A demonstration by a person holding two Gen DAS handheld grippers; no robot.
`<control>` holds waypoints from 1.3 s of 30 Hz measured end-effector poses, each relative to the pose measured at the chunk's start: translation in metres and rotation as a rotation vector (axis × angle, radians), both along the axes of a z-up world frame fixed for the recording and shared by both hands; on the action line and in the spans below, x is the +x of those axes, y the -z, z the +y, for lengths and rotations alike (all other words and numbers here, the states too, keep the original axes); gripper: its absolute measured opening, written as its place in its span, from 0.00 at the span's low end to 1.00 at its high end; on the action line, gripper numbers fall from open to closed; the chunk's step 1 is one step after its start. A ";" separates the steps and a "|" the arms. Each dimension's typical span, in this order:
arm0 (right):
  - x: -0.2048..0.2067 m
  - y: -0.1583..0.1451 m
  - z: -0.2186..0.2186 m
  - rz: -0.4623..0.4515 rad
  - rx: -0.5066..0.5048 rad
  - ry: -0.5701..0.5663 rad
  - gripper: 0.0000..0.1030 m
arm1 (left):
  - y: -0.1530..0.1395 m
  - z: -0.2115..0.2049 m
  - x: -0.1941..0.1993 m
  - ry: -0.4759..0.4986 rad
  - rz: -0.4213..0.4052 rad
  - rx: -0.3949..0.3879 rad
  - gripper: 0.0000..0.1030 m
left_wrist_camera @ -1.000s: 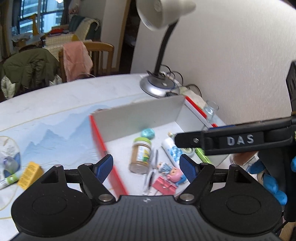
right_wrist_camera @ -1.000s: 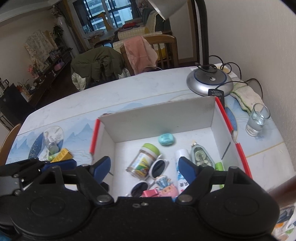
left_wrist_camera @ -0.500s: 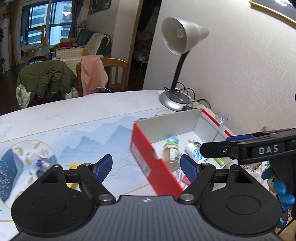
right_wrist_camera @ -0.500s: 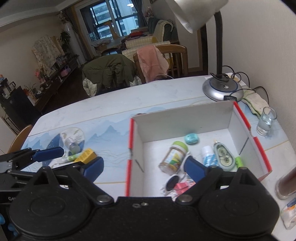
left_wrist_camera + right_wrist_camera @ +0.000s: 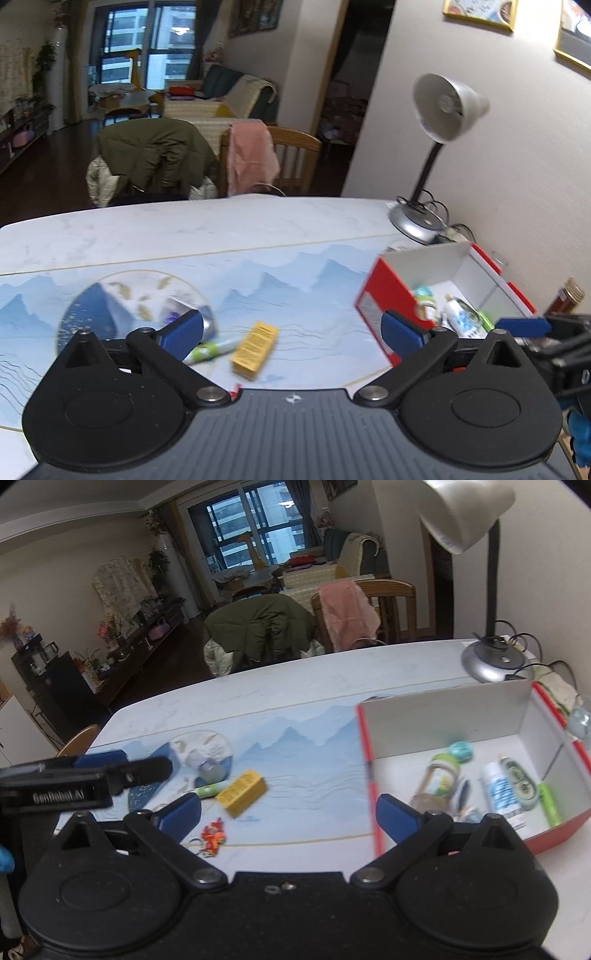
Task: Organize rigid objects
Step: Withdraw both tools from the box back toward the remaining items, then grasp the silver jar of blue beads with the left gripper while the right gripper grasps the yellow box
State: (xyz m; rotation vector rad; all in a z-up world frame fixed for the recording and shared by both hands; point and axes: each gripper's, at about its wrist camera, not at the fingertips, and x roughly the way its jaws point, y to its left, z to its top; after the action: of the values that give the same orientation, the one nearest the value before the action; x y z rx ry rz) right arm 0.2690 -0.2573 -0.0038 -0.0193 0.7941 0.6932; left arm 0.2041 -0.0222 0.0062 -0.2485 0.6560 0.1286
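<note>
Marble-look table w/ blue mountain-print mat [image 5: 303, 760]. Yellow rectangular box [image 5: 242, 793] outside red-walled white tray [image 5: 443, 716], long axis diagonal, ahead-centre of left gripper [image 5: 291, 330], nearer it. Left and right gripper [image 5: 288, 814] jaws wide, empty.

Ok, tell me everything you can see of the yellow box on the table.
The small yellow rectangular box, apparently cardboard with faint print on top, lies flat and angled on the blue mountain-print table mat, left of the red-and-white open box. A green-and-white tube lies right at its left end. Neither gripper touches it.
</note>
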 end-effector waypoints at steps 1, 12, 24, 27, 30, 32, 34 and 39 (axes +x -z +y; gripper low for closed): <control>-0.002 0.002 0.005 0.003 0.005 -0.007 0.99 | 0.002 0.007 -0.002 -0.005 -0.001 0.001 1.00; -0.013 0.013 0.064 -0.026 -0.047 -0.052 0.99 | 0.035 0.073 -0.017 -0.073 -0.015 0.033 1.00; 0.022 0.048 0.114 0.076 -0.127 0.046 0.98 | 0.097 0.115 0.019 -0.014 0.013 0.071 1.00; 0.035 0.060 0.125 0.118 -0.137 0.086 0.96 | 0.110 0.117 0.030 0.004 0.025 0.075 1.00; 0.045 0.073 0.137 0.148 -0.151 0.129 0.95 | 0.122 0.116 0.043 0.036 0.040 0.107 1.00; 0.054 0.081 0.145 0.175 -0.155 0.164 0.94 | 0.128 0.115 0.051 0.050 0.042 0.126 1.00; 0.061 0.089 0.151 0.196 -0.161 0.201 0.92 | 0.133 0.115 0.058 0.061 0.042 0.127 1.00; 0.080 0.108 0.163 0.251 -0.176 0.263 0.90 | 0.146 0.119 0.073 0.071 0.056 0.110 1.00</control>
State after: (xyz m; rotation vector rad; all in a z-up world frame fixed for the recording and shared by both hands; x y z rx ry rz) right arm 0.3491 -0.0942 -0.1121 0.0127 1.0753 0.3782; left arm 0.2773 0.0973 -0.1397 -0.1157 0.7099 0.1036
